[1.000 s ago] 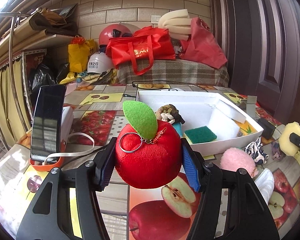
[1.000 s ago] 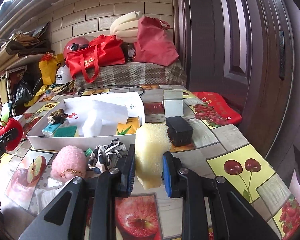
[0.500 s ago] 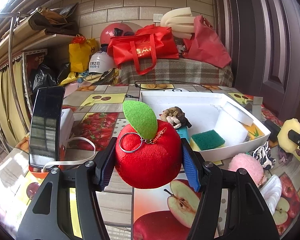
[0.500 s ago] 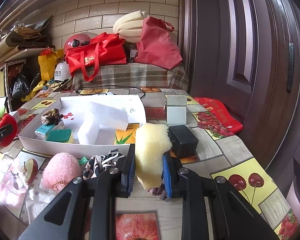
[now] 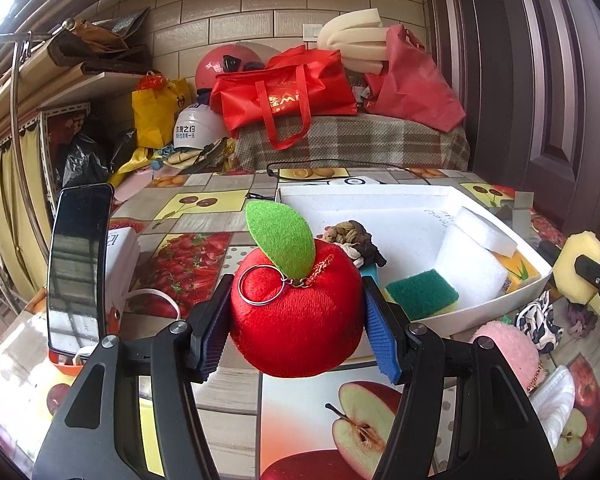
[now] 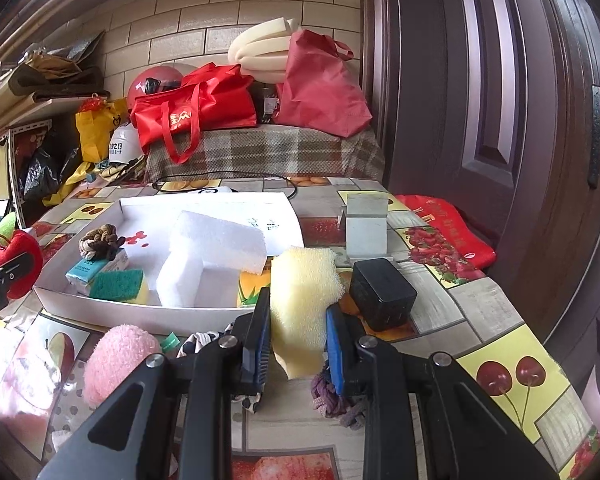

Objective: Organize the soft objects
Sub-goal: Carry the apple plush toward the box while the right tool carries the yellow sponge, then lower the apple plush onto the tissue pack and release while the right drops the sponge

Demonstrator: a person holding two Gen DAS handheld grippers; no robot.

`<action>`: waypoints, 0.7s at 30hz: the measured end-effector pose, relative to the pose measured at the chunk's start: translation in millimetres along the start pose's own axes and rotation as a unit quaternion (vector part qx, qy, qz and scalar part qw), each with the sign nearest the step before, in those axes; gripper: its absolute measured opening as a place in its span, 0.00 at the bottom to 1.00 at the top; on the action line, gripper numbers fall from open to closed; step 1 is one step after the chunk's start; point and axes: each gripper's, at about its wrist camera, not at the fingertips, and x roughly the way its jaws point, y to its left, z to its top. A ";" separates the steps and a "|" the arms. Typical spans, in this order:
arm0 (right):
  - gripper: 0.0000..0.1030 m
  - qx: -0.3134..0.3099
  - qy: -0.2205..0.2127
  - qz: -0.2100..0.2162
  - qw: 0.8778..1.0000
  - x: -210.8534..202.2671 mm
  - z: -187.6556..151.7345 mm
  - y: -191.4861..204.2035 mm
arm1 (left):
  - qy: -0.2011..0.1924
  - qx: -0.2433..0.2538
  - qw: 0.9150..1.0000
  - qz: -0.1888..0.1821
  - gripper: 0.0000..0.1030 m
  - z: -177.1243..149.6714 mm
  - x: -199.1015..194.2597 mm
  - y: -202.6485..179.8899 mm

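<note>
Left wrist view centres on a plush red apple (image 5: 298,312) with a green felt leaf and a metal key ring, clamped between the blue ribbed pads of the left gripper (image 5: 296,330) and held above the table (image 5: 204,236). Right wrist view shows the right gripper (image 6: 296,334) squeezing a porous yellow sponge (image 6: 302,304), which stands upright between its pads, just in front of the near wall of a shallow white tray (image 6: 140,314).

Inside the tray lie two blocks of white foam (image 6: 204,256), one leaning across the other, a green-and-yellow scouring pad (image 6: 118,284), a small teal packet (image 6: 86,272) and a knotted brown hair tie (image 6: 100,240). On the table in front of the tray sit a fluffy pink ball (image 6: 118,356), a black-and-white patterned scrunchie (image 5: 536,320) and a purple braided hair tie (image 6: 336,400). A black box-shaped object (image 6: 382,298) rests just right of the sponge.

A glossy cloth printed with apples, cherries and strawberries covers the table. At its left edge a dark phone (image 5: 78,268) stands upright in a holder. Beyond the table a plaid-covered bench (image 5: 352,144) carries red bags (image 5: 288,92), helmets and rolled cream foam against a tiled brick-pattern wall; a dark wooden door (image 6: 500,100) fills the right side.
</note>
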 end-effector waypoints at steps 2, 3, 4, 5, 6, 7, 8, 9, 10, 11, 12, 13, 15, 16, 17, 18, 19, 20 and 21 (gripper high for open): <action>0.24 0.000 -0.001 0.002 1.000 2.3 1.3 1.9 | 0.001 0.000 1.000 -0.001 0.59 1.3 3.3 -1.2; 0.24 0.001 -0.001 0.003 1.000 3.6 2.1 2.5 | 0.002 0.000 1.000 0.000 0.59 2.2 5.1 -1.7; 0.24 0.001 0.000 0.004 1.000 5.1 2.9 3.4 | 0.002 0.000 1.000 0.000 0.59 3.2 7.1 -2.1; 0.24 0.002 0.000 0.005 1.000 6.6 3.7 4.3 | 0.003 0.000 1.000 0.000 0.59 4.1 9.1 -2.7; 0.24 0.002 0.000 0.007 1.000 8.1 4.6 5.1 | 0.003 0.001 1.000 0.001 0.59 4.7 10.8 -3.1; 0.24 0.003 0.001 0.008 1.000 9.7 5.5 5.9 | 0.002 0.001 1.000 0.001 0.59 4.7 10.7 -3.0; 0.24 0.003 0.001 0.010 1.000 10.8 6.1 6.5 | 0.002 0.001 1.000 0.001 0.59 5.6 12.6 -3.8; 0.24 0.003 0.001 0.012 1.000 12.0 6.8 7.6 | 0.002 0.001 1.000 0.002 0.59 6.6 14.6 -4.7; 0.24 0.002 0.001 0.013 1.000 13.5 7.6 8.8 | 0.001 0.003 1.000 0.002 0.59 7.6 16.7 -5.7; 0.24 0.001 0.001 0.015 1.000 15.1 8.7 10.3 | 0.001 0.004 1.000 0.002 0.60 8.5 18.6 -6.8; 0.24 0.001 0.001 0.017 1.000 16.7 9.5 11.7 | 0.001 0.006 1.000 0.002 0.59 9.9 20.8 -8.0; 0.24 0.000 0.001 0.019 1.000 18.1 10.0 13.5 | 0.001 0.007 1.000 0.002 0.59 10.8 22.5 -8.8; 0.24 -0.003 0.001 0.023 1.000 21.6 11.7 17.0 | 0.001 0.009 1.000 0.001 0.60 11.7 25.4 -10.7; 0.25 -0.004 0.001 0.025 1.000 22.9 12.6 18.6 | 0.001 0.010 1.000 0.001 0.60 12.5 27.1 -11.4; 0.25 -0.004 0.000 0.026 1.000 24.1 13.4 20.4 | 0.002 0.010 1.000 0.001 0.60 13.2 28.9 -11.9; 0.25 -0.005 0.000 0.028 1.000 25.6 14.4 22.4 | 0.003 0.010 1.000 0.000 0.60 13.8 30.7 -12.4; 0.25 -0.006 0.000 0.029 1.000 27.1 15.0 23.8 | 0.005 0.010 1.000 -0.001 0.60 14.5 32.5 -13.0; 0.25 -0.007 0.000 0.031 0.999 28.6 15.7 25.2 | 0.006 0.010 1.000 -0.001 0.60 15.3 34.5 -13.2; 0.25 -0.008 0.001 0.034 0.999 30.2 16.4 26.3 | 0.008 0.009 1.000 -0.002 0.60 16.0 36.1 -13.7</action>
